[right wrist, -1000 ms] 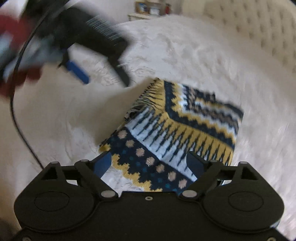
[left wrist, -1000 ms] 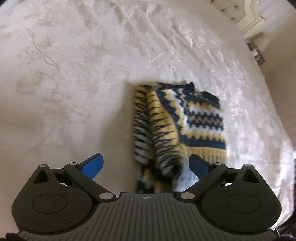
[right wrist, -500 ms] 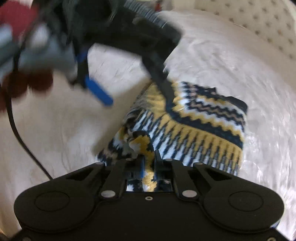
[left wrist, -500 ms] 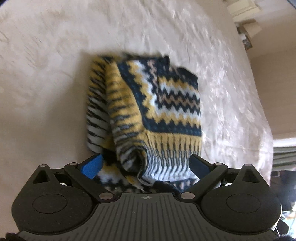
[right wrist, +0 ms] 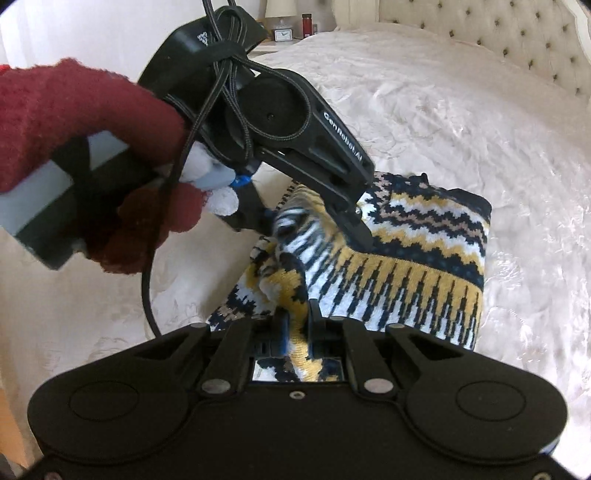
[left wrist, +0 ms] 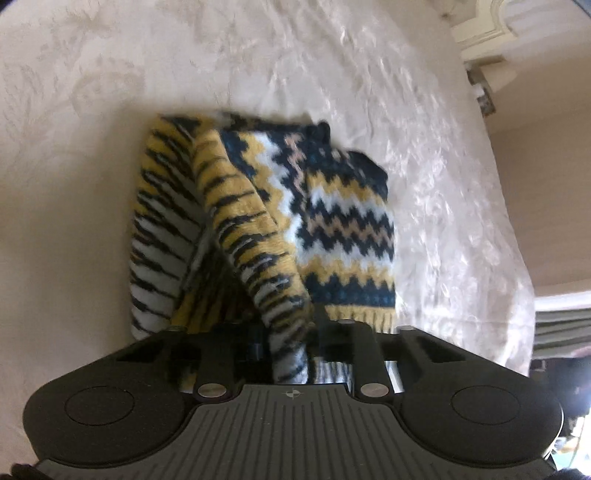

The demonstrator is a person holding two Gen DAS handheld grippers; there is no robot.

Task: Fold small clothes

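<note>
A small knitted sweater [left wrist: 332,229] in navy, yellow and white zigzags lies folded on a cream bedspread [left wrist: 258,74]. In the left wrist view my left gripper [left wrist: 291,332] is closing its jaws on a raised striped fold at the sweater's near edge, and the knit is pinched between them. The right wrist view shows the sweater [right wrist: 406,266] too. There my right gripper [right wrist: 297,325] is shut on a bunched yellow fold at the near corner. Further along the same edge, my left gripper [right wrist: 310,229] grips from above, held by a red-gloved hand [right wrist: 74,110].
The bedspread [right wrist: 443,110] runs wide around the sweater. A tufted headboard [right wrist: 480,29] stands at the far end, with a nightstand [right wrist: 288,33] of small items beside it. A black cable [right wrist: 147,288] hangs from the left gripper over the bed.
My left gripper came down over the sweater's near edge and closed from wide open onto a fold. My right gripper closed on its corner of the sweater and still holds it.
</note>
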